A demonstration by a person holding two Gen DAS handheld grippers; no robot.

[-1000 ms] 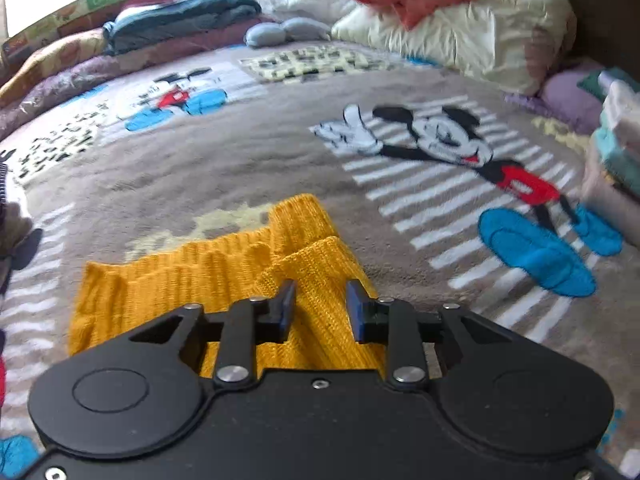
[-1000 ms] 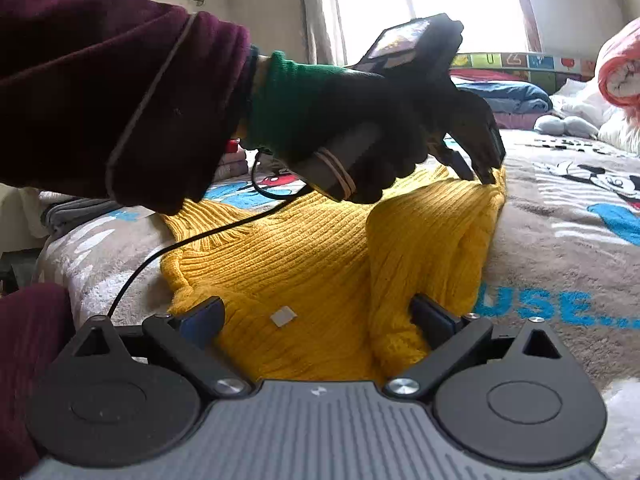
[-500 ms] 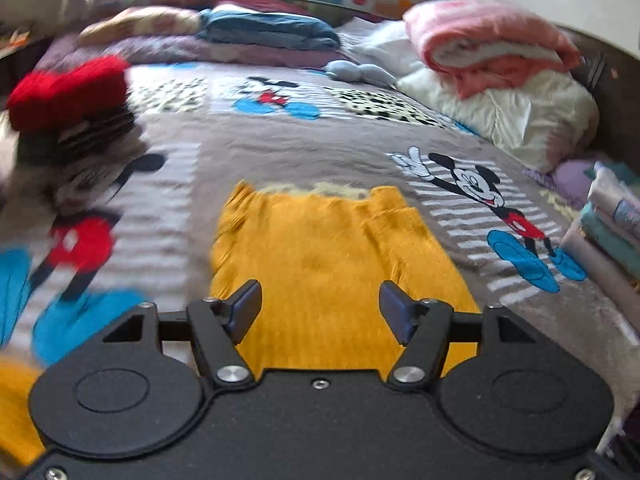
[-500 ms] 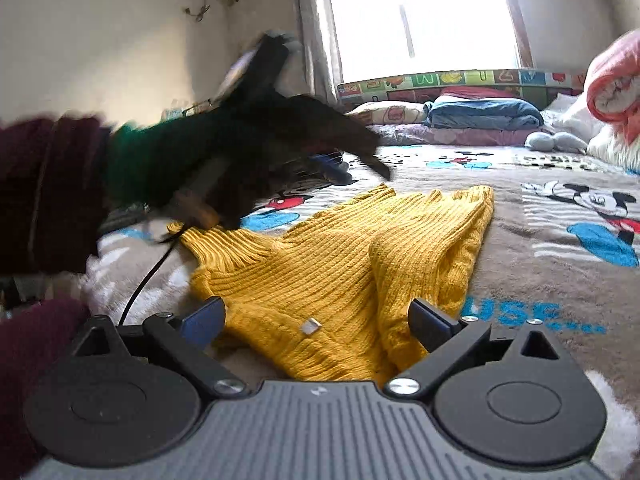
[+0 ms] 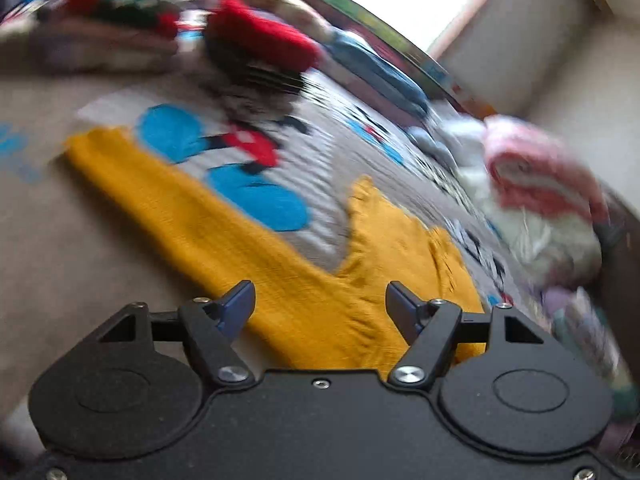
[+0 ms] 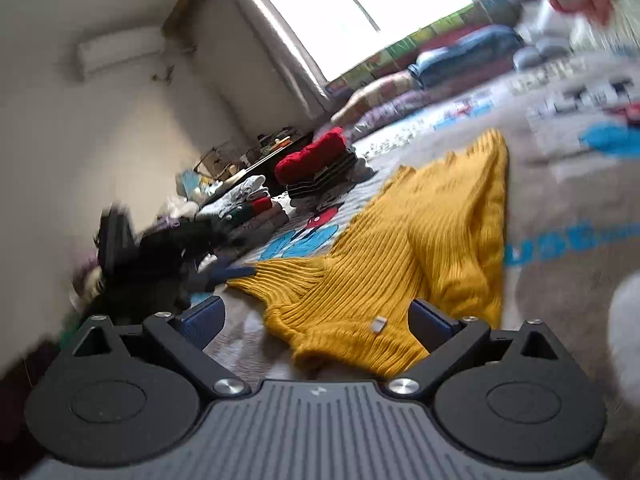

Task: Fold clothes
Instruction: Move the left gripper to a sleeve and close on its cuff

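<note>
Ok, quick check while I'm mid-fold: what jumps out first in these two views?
The yellow knit sweater dominates, spread on the grey cartoon-print blanket directly ahead of both tools, with one sleeve stretched out toward the left in the left wrist view. Both the left tool and the right tool are open and hold nothing. Behind the sweater, a stack of folded clothes topped in red stands out.

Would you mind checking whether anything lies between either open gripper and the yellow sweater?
Nothing visible does. The yellow sweater lies flat on the blanket, directly ahead of the open right gripper and the open left gripper.
</note>
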